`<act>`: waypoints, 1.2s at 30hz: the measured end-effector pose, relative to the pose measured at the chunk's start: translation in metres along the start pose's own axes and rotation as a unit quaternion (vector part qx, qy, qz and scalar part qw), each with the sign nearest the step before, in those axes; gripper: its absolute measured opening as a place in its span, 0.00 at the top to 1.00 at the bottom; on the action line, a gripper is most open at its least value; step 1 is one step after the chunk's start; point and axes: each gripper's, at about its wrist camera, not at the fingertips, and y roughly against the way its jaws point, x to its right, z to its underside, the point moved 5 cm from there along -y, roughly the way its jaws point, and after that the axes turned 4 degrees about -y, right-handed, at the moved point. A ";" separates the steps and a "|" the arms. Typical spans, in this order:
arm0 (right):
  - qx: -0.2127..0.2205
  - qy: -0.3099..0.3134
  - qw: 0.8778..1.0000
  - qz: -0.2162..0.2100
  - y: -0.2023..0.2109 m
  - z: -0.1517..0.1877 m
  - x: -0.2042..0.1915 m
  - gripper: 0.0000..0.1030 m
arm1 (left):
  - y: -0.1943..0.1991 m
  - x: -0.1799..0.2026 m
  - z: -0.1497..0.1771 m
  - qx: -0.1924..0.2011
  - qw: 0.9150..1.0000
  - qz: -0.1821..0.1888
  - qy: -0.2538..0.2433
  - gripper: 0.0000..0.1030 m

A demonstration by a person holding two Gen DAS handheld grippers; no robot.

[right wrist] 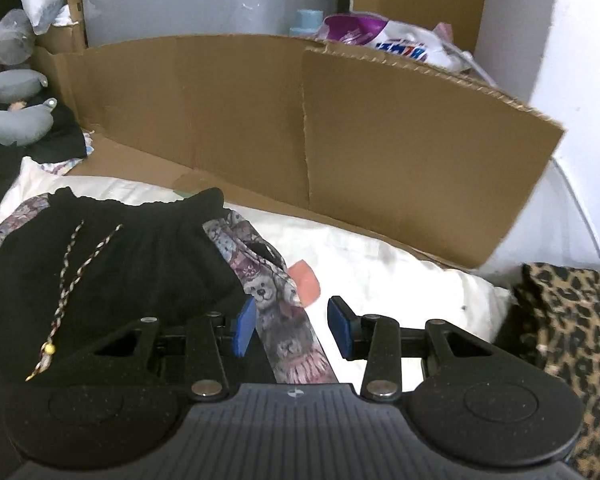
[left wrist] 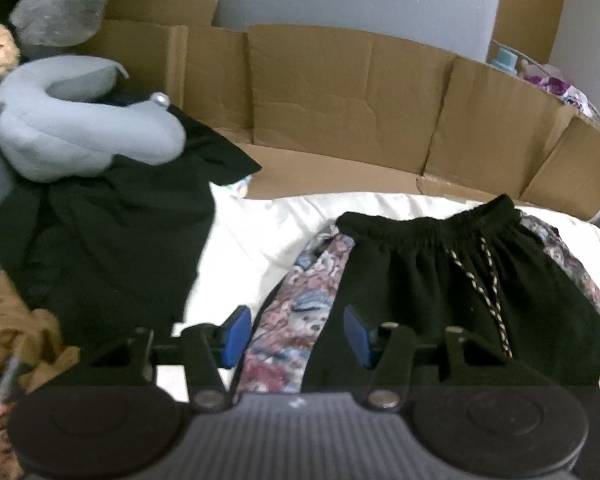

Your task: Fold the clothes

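Cardboard walls are backing a white bed (left wrist: 260, 232) where the shorts (left wrist: 440, 280) are lying flat, waistband toward the cardboard, each released tool (left wrist: 296, 336) (right wrist: 292, 326) straddling a patterned side edge, likely for folding.

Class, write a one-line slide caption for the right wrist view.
Right gripper open above the teddy-bear-print side panel of black drawstring shorts on white bedding.

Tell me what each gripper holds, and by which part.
Nothing is held. The left gripper and the right gripper hang open over the patterned side strips of the black shorts; the pads do not press the cloth.
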 end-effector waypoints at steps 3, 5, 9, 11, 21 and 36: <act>-0.005 0.001 1.000 -0.002 -0.022 0.004 -0.006 0.55 | -0.019 0.005 0.002 -0.002 1.000 0.011 0.000 0.56; -0.011 0.006 1.000 -0.002 -0.036 0.009 -0.010 0.55 | -0.032 0.008 0.004 -0.003 1.000 0.017 0.001 0.57; -0.018 0.039 0.999 -0.003 -0.056 0.019 -0.014 0.55 | -0.056 0.015 0.012 0.006 0.999 0.032 -0.006 0.61; -0.026 0.047 0.999 -0.005 -0.062 0.023 -0.013 0.55 | -0.067 0.013 0.019 0.006 0.999 0.037 0.009 0.64; -0.067 0.021 0.997 0.028 -0.074 0.044 0.005 0.55 | -0.083 -0.008 0.041 -0.029 0.999 -0.017 0.020 0.87; 0.004 0.099 0.995 -0.029 -0.082 -0.006 -0.069 0.67 | -0.107 0.002 0.018 -0.009 1.000 0.012 0.010 0.84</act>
